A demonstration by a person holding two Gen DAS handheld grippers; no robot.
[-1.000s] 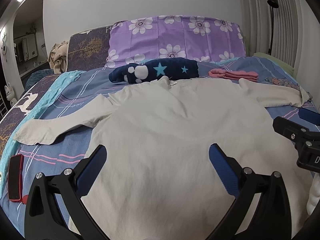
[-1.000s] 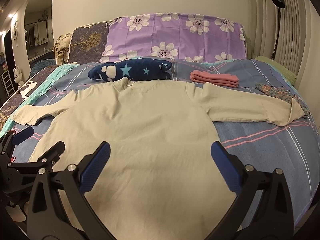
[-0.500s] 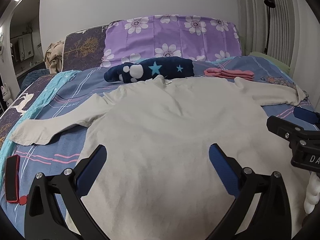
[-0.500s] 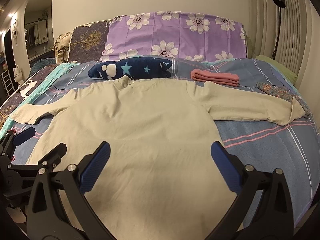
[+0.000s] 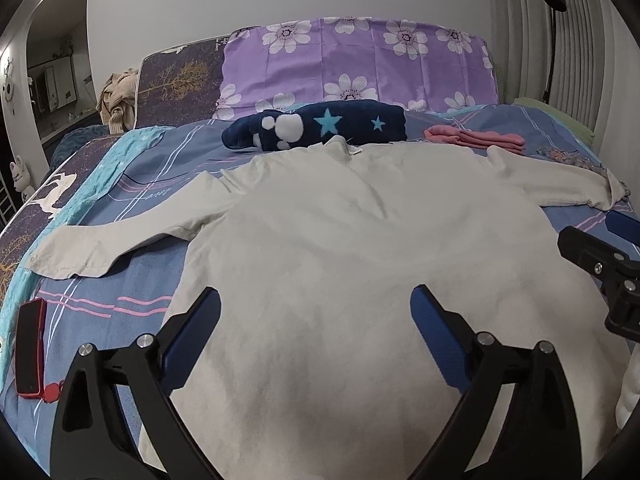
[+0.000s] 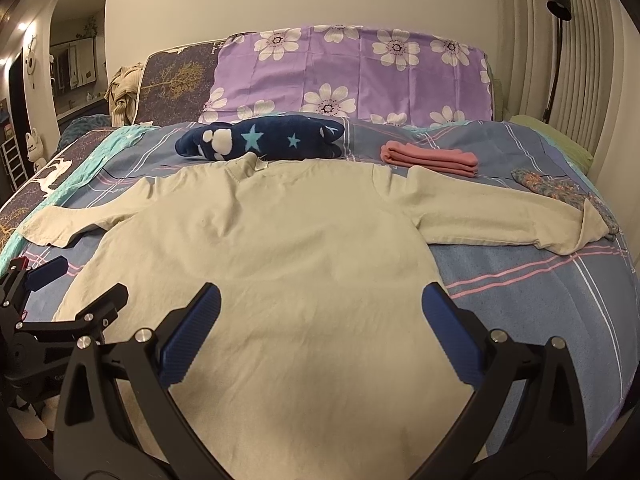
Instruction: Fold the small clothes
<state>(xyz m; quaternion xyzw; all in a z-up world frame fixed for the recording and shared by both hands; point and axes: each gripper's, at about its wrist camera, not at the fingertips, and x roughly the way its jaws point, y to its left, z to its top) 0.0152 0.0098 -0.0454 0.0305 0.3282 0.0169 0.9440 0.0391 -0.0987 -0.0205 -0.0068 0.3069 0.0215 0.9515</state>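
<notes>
Cream shirt: a long-sleeved top (image 5: 332, 248) lies flat and face-down across the middle of both frames, collar toward the top, hem toward the bottom, on the blue striped bed (image 6: 532, 280).
Sleeves: both spread outward, one reaching the left edge of the frame, the other the right, its cuff turned over; neither is folded in.
Left gripper (image 5: 316, 320): jaws released and wide apart, hanging above the lower body of the shirt, holding nothing.
Right gripper (image 6: 320, 316): jaws likewise spread and empty, over the hem end.
Done so far: a pink garment (image 6: 432, 158) sits folded in the upper right, and a navy star-print piece (image 6: 260, 140) lies bundled at upper centre beyond the collar.
Left to do: by my reading the shirt is laid out but no fold is begun; sleeves, then body, remain.
Other: a red phone (image 5: 30, 352) rests at lower left.
</notes>
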